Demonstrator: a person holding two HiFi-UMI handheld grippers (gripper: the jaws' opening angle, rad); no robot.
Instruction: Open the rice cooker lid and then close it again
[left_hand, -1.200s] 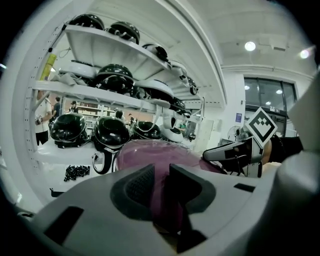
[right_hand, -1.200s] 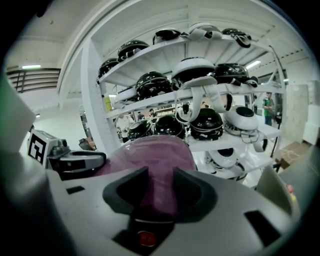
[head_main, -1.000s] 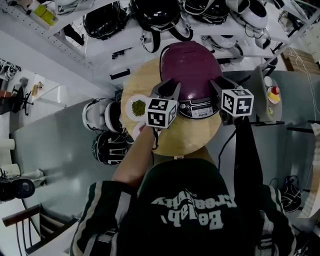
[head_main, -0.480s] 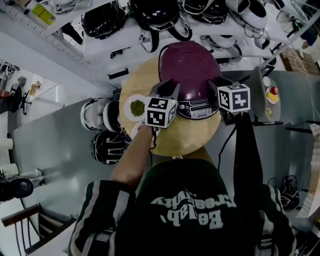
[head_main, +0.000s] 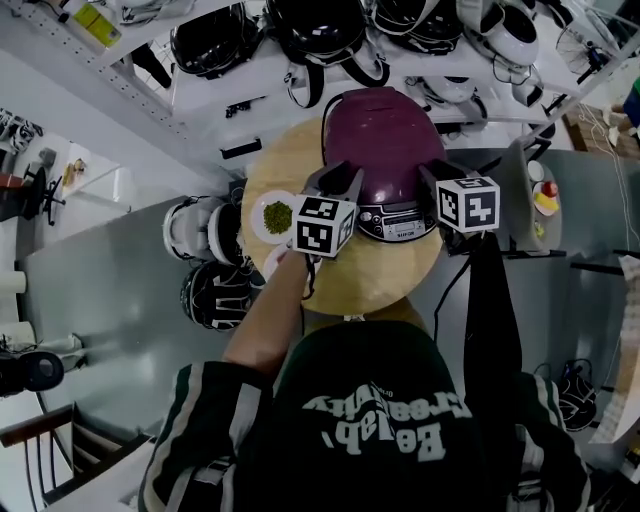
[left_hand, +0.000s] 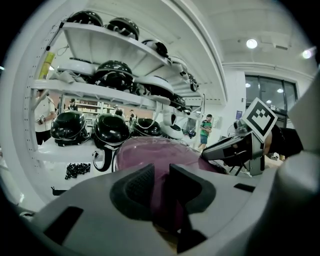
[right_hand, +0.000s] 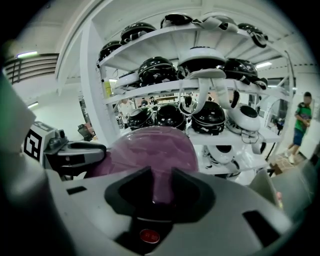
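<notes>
Jaws of the left gripper (left_hand: 162, 182) stand slightly apart, gripping nothing. The right gripper (right_hand: 161, 187) has just been closing its jaws, which are parted and clamp nothing. Both grippers flank the front of the closed purple rice cooker (head_main: 385, 130) on the round wooden table (head_main: 395, 275).

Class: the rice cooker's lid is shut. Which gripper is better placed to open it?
Probably the right gripper: its fingers, just closing on nothing, hover over the rice cooker's front, a red button directly below. The left gripper sits off its left side.
</notes>
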